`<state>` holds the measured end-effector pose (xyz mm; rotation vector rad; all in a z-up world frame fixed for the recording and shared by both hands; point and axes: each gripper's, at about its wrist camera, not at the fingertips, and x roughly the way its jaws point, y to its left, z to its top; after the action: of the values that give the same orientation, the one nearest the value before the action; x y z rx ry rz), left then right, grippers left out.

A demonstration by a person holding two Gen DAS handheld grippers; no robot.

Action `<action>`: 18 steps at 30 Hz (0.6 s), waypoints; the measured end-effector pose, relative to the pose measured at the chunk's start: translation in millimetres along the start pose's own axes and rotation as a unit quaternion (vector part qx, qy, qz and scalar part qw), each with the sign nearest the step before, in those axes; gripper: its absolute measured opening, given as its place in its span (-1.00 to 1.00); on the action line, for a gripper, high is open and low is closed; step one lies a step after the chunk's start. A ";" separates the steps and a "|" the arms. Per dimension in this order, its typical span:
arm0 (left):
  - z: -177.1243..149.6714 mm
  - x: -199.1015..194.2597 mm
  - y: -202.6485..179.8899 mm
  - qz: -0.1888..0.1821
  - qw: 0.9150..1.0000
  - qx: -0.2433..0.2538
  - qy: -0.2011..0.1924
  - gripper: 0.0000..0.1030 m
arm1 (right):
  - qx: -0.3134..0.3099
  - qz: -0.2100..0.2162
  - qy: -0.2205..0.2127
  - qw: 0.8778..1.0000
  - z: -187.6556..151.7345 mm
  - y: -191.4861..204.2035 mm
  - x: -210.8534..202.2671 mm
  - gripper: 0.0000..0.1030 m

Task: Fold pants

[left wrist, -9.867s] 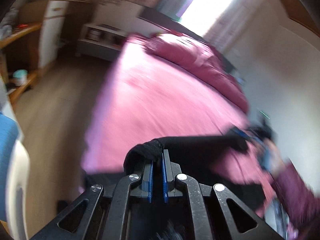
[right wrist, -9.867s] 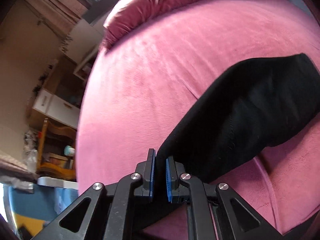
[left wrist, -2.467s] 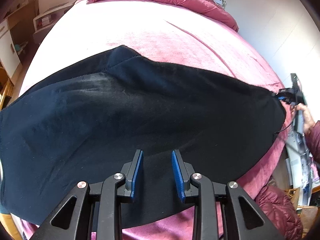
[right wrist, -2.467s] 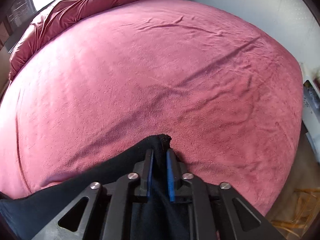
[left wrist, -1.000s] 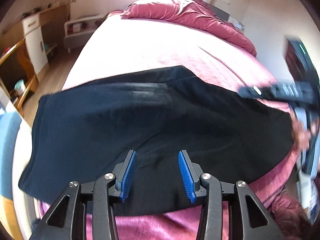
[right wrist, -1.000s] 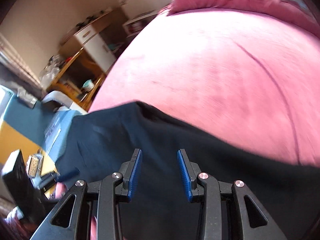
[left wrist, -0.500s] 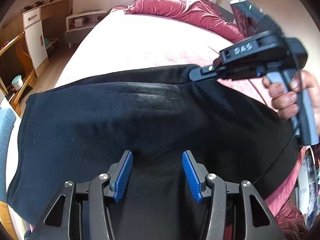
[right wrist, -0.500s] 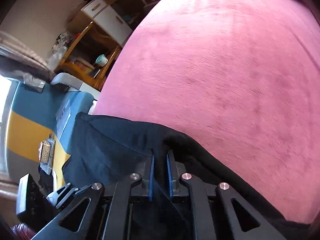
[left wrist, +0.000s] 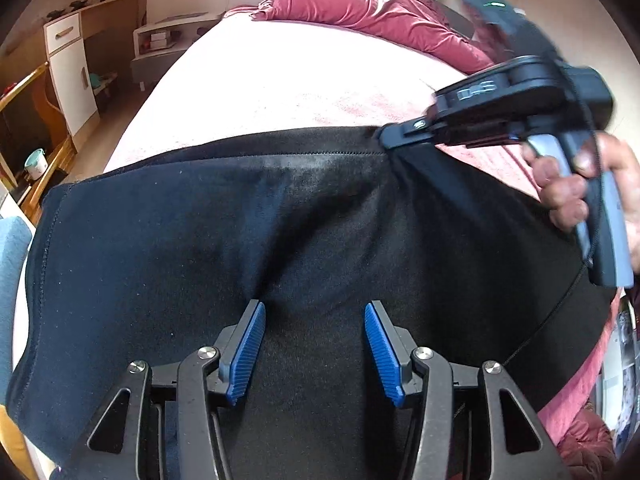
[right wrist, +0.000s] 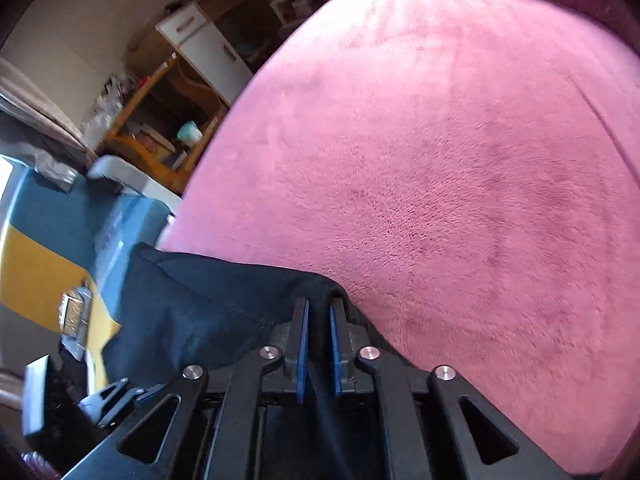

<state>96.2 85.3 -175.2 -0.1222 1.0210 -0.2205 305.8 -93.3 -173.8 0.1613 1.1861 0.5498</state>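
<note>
The black pants [left wrist: 224, 232] lie spread across the near part of the pink bed [left wrist: 288, 68]. My left gripper [left wrist: 312, 348] is open, its blue pads just above the cloth at the near edge, holding nothing. My right gripper [left wrist: 386, 140] is seen from the side in the left wrist view, pinching the far edge of the pants and pulling a ridge in the cloth. In the right wrist view, the right gripper [right wrist: 318, 336] is shut on a fold of the pants [right wrist: 208, 308] at their far edge.
A crumpled pink duvet [left wrist: 372, 12] lies at the head of the bed. White and wooden cabinets [left wrist: 72, 68] and a low shelf [left wrist: 172, 36] stand on the left. A blue and yellow object [right wrist: 44, 240] sits beside the bed's left end.
My right gripper went from open to shut on the far edge of the pants and now lifts it slightly. My left gripper stays open over the near edge, a bit wider.
</note>
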 end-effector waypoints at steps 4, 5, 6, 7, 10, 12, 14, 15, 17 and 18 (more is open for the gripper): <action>2.8 -9.3 14.2 -0.018 0.999 -0.029 -0.002 0.03 | 0.010 -0.010 -0.041 0.999 -18.6 0.8 -40.9 -0.70; 3.3 -13.2 17.2 -0.019 0.999 -0.035 -0.005 0.03 | 0.010 -0.011 -0.045 0.999 -24.7 0.0 -48.8 -0.70; 4.8 -16.4 19.9 -0.018 0.999 -0.040 -0.007 0.03 | 0.009 -0.009 -0.047 0.999 -31.9 0.1 -55.3 -0.70; 5.3 -20.5 22.8 -0.017 0.999 -0.043 -0.010 0.03 | 0.007 -0.008 -0.045 0.999 -41.1 1.8 -60.5 -0.70; 6.9 -27.9 33.4 -0.016 0.998 -0.052 -0.014 0.03 | -0.001 -0.016 -0.034 0.999 -60.0 9.8 -55.3 -0.70; 5.4 -29.5 36.8 -0.009 0.998 -0.055 -0.007 0.03 | 0.000 -0.037 -0.025 0.999 -66.5 10.1 -42.6 -0.70; 4.2 -27.3 42.7 0.002 0.998 -0.059 0.001 0.00 | 0.004 -0.081 -0.022 0.996 -62.5 7.6 -24.3 -0.70; 4.2 -27.7 45.2 0.004 0.998 -0.058 0.004 -0.01 | 0.008 -0.113 -0.022 0.993 -57.9 3.5 -12.7 -0.82; 4.8 -31.3 49.4 0.013 0.998 -0.056 0.008 -0.07 | 0.021 -0.118 -0.020 0.993 -51.2 -3.5 -2.9 -0.86; 5.1 -36.3 50.3 0.015 0.998 -0.056 0.006 -0.07 | 0.015 -0.126 -0.022 0.992 -48.5 -1.3 -1.5 -0.87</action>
<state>88.6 142.8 -152.6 -0.2069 1.0461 -0.1374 261.7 -103.1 -191.5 0.0478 1.1529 0.3051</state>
